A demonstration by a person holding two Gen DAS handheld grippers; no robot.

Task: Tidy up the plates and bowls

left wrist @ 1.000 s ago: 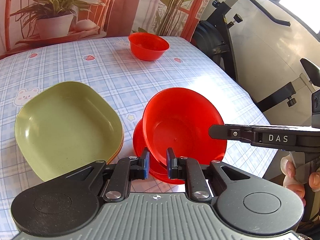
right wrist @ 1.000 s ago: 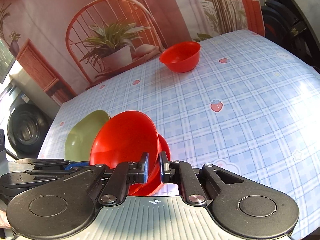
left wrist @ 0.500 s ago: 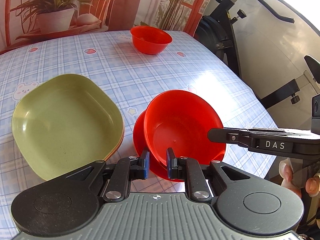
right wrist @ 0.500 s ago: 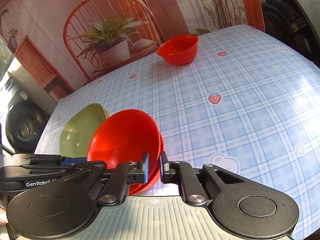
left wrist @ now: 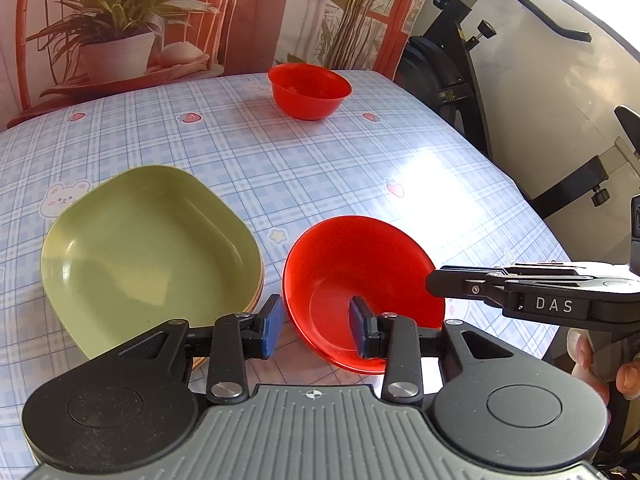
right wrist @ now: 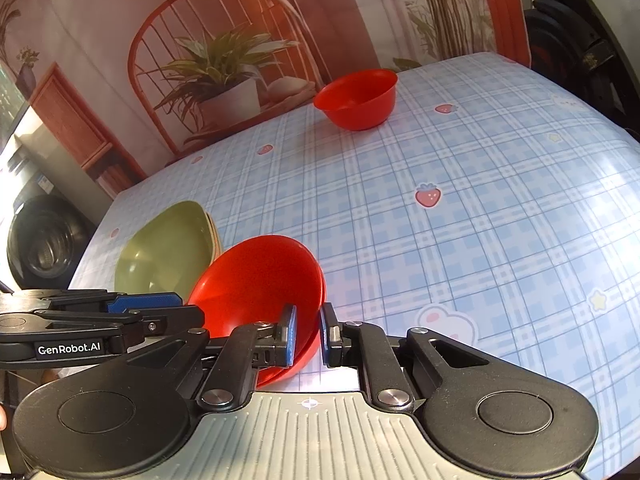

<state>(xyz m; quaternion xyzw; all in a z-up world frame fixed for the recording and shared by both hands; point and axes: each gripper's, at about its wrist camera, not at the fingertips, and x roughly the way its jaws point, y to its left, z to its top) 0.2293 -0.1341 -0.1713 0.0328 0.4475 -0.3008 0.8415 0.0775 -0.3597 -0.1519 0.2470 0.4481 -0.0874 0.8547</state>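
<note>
A red bowl [left wrist: 360, 280] sits nested in another red bowl on the checked tablecloth, near the front edge. My left gripper [left wrist: 316, 330] is open, its fingers on either side of the bowl's near rim without gripping it. My right gripper [right wrist: 307, 334] is shut on the red bowl stack's [right wrist: 260, 280] right rim; it also shows from the side in the left wrist view [left wrist: 436, 284]. A green square plate [left wrist: 148, 248] lies on an orange plate to the left [right wrist: 168, 252]. A third red bowl [left wrist: 310, 90] stands alone at the far side [right wrist: 358, 98].
The tablecloth [left wrist: 320, 168] has a sunlit patch to the right of the bowls. An exercise bike [left wrist: 460, 68] stands past the table's right edge. A printed backdrop with a potted plant [left wrist: 116, 48] hangs behind the table.
The tilted red bowl came down and now sits level in the bowl beneath it. My left gripper opened and let go of its rim. My right gripper stays shut on the rim.
</note>
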